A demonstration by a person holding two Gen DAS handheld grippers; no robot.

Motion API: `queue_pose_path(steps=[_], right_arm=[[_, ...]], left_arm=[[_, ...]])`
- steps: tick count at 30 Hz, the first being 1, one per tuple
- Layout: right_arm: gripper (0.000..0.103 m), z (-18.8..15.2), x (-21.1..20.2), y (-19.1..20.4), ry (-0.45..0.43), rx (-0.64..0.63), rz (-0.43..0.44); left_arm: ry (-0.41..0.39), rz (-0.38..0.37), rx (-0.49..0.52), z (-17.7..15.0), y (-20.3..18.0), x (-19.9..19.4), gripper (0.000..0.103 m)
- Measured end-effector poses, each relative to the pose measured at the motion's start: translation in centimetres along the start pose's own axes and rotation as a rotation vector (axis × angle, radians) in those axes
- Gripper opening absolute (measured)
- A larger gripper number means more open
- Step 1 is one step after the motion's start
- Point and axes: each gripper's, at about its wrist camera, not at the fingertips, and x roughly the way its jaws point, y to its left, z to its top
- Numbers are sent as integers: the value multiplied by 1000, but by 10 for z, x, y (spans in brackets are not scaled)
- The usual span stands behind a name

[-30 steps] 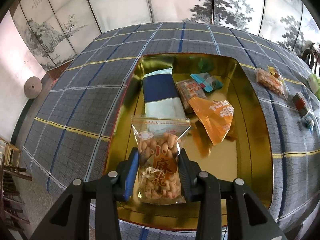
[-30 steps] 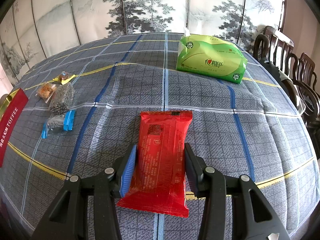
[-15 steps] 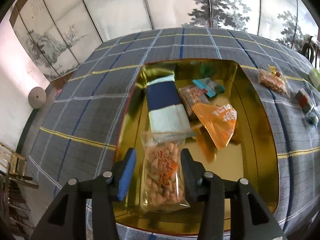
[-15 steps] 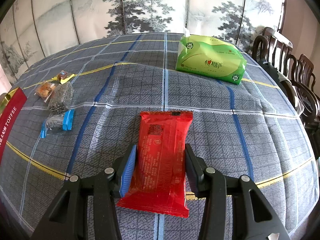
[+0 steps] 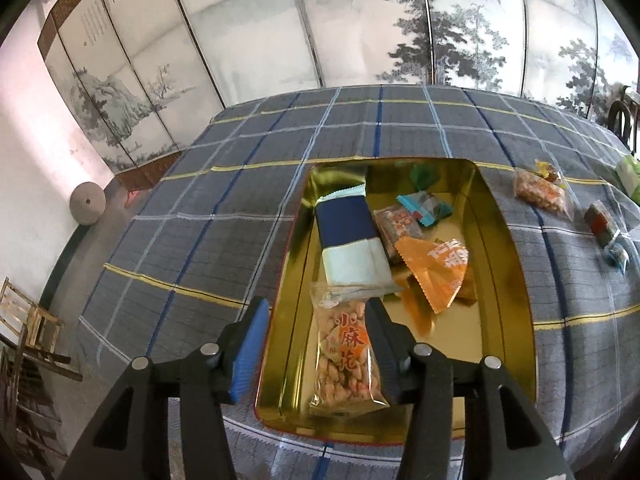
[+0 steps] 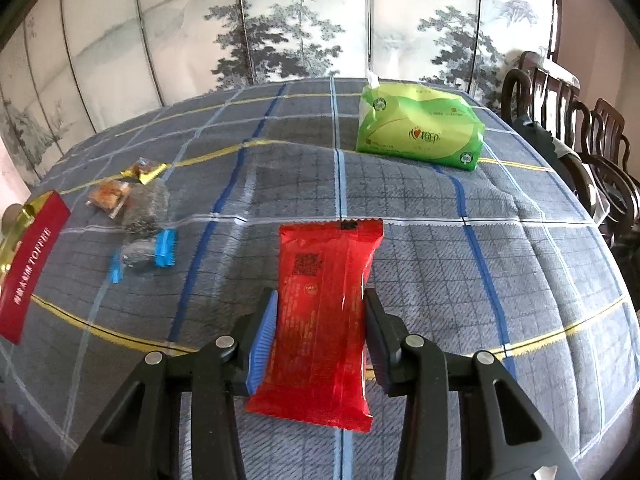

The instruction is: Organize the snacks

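My left claw [image 5: 316,344] is opening, clear of the peanut bag [image 5: 344,354]; my right claw [image 6: 318,336] is closing on the red packet [image 6: 324,308].

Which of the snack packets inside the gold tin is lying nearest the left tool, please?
The clear bag of peanuts, between the opening fingers of the left tool; the other packets in the gold tin lie farther back.

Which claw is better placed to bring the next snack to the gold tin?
Right. The right claw is closing around the red packet on the tablecloth. The left claw is opening, its peanut bag already lying in the gold tin.
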Motion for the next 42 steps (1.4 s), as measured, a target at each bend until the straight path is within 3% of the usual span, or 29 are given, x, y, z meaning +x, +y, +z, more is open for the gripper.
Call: queue_pose_path(steps=[4, 6, 8, 11, 14, 16, 18, 20, 22, 26, 28, 29, 30, 31, 36, 40, 42], right_arm=[[37, 3, -15, -5, -23, 8, 23], [29, 5, -26, -11, -42, 2, 35], [28, 9, -34, -15, -57, -5, 49], [28, 12, -32, -21, -39, -40, 7], [29, 10, -25, -52, -23, 41, 56], [43, 8, -25, -67, -21, 63, 67], [78, 7, -24, -80, 1, 75, 85], [86, 6, -25, -93, 14, 56, 104], [88, 8, -20, -90, 37, 9, 59], [86, 12, 11, -107, 124, -60, 32], [77, 12, 30, -117, 180, -92, 35], [67, 13, 32, -119, 160, -133, 7], [48, 15, 32, -124, 162, -149, 14], [41, 19, 33, -125, 169, -148, 16], [39, 42, 26, -156, 155, -162, 44], [39, 54, 5, -162, 82, -110, 59], [39, 56, -11, -170, 47, -82, 107]], left_arm=[[-7, -14, 2, -2, -2, -10, 51], [-12, -18, 4, -3, -3, -15, 51], [-18, -17, 15, -5, -4, -20, 51], [-28, -12, 21, -8, -4, -24, 51], [-30, -24, 9, -11, 0, -29, 51], [-30, -27, 10, -13, 1, -29, 51], [-26, -28, 22, -14, -1, -29, 51], [-17, -30, 31, -15, -4, -28, 51], [-10, -44, 32, -15, -7, -27, 51], [-9, -49, 60, -17, -15, -30, 51], [-14, -45, 74, -18, -17, -31, 51], [-14, -46, 78, -17, -18, -32, 51], [-16, -46, 80, -17, -19, -33, 51], [-19, -45, 80, -17, -19, -34, 51], [-34, -50, 65, -15, -15, -41, 51], [-42, -45, 59, -15, -7, -49, 53], [-41, -45, 41, -16, 0, -52, 53]])
